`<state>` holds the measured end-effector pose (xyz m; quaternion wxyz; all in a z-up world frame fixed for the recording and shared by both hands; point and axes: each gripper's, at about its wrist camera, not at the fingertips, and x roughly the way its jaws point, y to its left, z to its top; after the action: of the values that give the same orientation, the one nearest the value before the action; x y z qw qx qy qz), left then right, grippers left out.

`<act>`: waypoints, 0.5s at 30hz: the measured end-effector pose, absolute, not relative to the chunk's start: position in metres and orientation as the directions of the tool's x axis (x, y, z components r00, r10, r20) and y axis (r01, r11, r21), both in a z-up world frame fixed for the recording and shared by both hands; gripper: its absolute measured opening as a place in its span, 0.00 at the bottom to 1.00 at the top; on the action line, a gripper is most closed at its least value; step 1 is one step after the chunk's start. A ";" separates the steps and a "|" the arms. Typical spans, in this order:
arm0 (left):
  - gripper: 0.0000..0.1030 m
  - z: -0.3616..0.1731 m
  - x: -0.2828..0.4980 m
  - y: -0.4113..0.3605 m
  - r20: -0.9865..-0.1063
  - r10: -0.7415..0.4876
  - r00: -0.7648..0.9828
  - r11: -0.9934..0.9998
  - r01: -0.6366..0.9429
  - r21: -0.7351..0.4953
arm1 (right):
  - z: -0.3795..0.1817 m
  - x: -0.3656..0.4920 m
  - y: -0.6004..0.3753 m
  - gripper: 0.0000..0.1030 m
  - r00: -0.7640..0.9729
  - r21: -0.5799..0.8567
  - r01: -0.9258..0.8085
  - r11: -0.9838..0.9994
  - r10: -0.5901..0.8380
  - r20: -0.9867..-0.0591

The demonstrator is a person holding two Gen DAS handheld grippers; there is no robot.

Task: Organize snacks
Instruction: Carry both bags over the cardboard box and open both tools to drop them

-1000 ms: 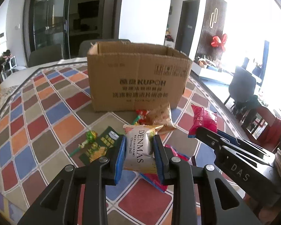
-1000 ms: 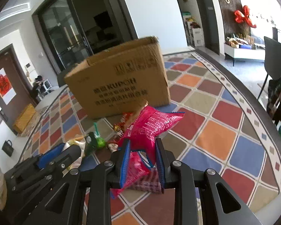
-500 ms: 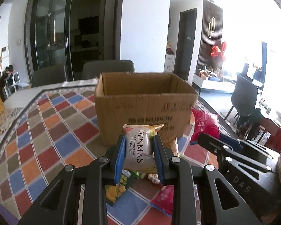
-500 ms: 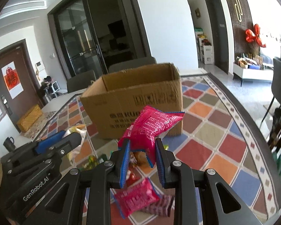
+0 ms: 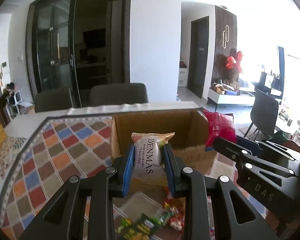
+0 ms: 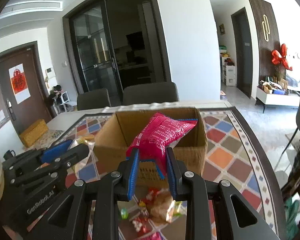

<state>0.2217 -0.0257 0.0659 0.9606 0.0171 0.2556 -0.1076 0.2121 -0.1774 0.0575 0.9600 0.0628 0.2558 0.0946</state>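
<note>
Snacks clamped — left tongs (image 5: 149, 161) grip cheese-ball bag (image 5: 150, 158), right tongs (image 6: 152, 165) pink packet (image 6: 162, 134) — above box (image 6: 187, 156).

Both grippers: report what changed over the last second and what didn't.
Both rose from the table toward the cardboard box. The left gripper carried the DENMAS packet up to the box's open top; the right gripper lifted the pink packet likewise. Both grips unchanged; loose snacks remain below.

Overexposed right side, fisheye-warped edges
</note>
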 end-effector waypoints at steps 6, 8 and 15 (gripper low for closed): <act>0.29 0.077 0.257 -0.022 -0.518 -0.202 0.831 0.974 0.225 -0.017 | 0.075 0.241 -0.171 0.27 0.859 0.103 -0.165 0.981 0.194 -0.474; 0.29 0.079 0.270 -0.022 -0.530 -0.200 0.824 0.973 0.231 -0.009 | 0.078 0.248 -0.171 0.27 0.860 0.091 -0.163 0.982 0.187 -0.475; 0.29 0.077 0.306 -0.027 -0.578 -0.207 0.789 0.967 0.256 0.003 | 0.085 0.285 -0.174 0.27 0.839 0.079 -0.166 0.983 0.183 -0.513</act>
<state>0.3057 -0.0270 0.0767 0.9449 0.0406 0.3008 -0.1224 0.2848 -0.1739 0.0854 0.9587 0.0157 0.2690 0.0912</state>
